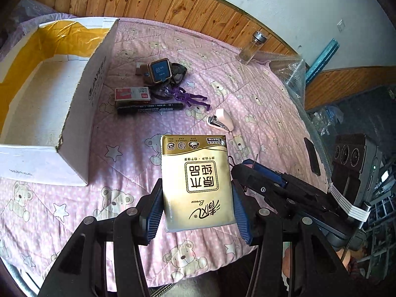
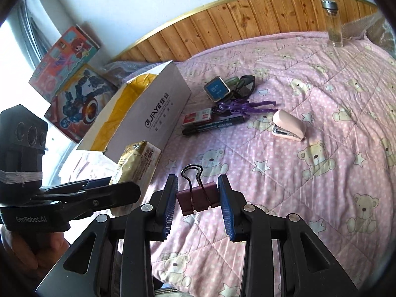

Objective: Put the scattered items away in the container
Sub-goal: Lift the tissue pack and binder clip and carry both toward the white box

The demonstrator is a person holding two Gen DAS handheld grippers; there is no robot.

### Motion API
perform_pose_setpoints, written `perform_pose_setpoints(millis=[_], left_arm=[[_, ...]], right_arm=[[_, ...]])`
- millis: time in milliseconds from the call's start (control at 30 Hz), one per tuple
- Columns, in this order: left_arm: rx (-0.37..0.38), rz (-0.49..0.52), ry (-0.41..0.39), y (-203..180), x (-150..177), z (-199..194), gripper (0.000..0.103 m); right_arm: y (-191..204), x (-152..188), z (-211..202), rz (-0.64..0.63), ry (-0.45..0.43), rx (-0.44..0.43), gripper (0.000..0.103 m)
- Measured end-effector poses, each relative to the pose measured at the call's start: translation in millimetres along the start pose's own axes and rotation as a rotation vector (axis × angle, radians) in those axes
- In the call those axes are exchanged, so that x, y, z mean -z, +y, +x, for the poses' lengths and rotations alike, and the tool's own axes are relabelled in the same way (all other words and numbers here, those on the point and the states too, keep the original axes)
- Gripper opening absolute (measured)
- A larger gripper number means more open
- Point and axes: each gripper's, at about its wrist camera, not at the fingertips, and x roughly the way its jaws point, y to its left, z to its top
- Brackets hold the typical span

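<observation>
My left gripper (image 1: pixel 198 198) is shut on a gold tissue pack (image 1: pixel 198 173), held over the pink quilt just right of the white cardboard box (image 1: pixel 84 104), which is open on top. My right gripper (image 2: pixel 198 195) is shut on a maroon binder clip (image 2: pixel 190 201) with black wire handles. On the quilt beyond lie a black marker (image 2: pixel 212 125), a red staples box (image 2: pixel 198 118), a purple figure (image 2: pixel 247 105), a square blue-faced device (image 2: pixel 217 89), dark glasses (image 2: pixel 243 81) and a pink stapler (image 2: pixel 288 125). The box's inside (image 1: pixel 42 91) looks bare.
A glass bottle (image 2: pixel 333 24) stands at the far edge by the wooden headboard (image 2: pixel 247 17). Toy boxes (image 2: pixel 66 57) lean against the wall left of the cardboard box. Bubble wrap (image 1: pixel 289 71) lies at the quilt's right edge. A hand (image 2: pixel 29 252) holds the left gripper.
</observation>
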Motion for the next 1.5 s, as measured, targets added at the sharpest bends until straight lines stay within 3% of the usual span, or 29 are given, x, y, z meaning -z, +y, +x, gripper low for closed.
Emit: perform_pose_setpoints(millis=[400,867,1500], left_arm=[[-0.045,-0.001,-0.134,11.2,18.4,-56.3,0.052],[-0.059,-0.059,-0.233,34.2,29.4,-96.2,0.052],[-0.08,-0.096,-0.304,64.8,-9.5,-118.9,0.052]], right_arm=[[57.4,11.3,-16.9,-0.142,-0.029,-0.007,0.035],[97.7,6.6,-19.7,-0.23,-0.044,-0.029,0.035],[139.3,-29.1,8.4,-0.293,-0.052,-0.073,0.035]])
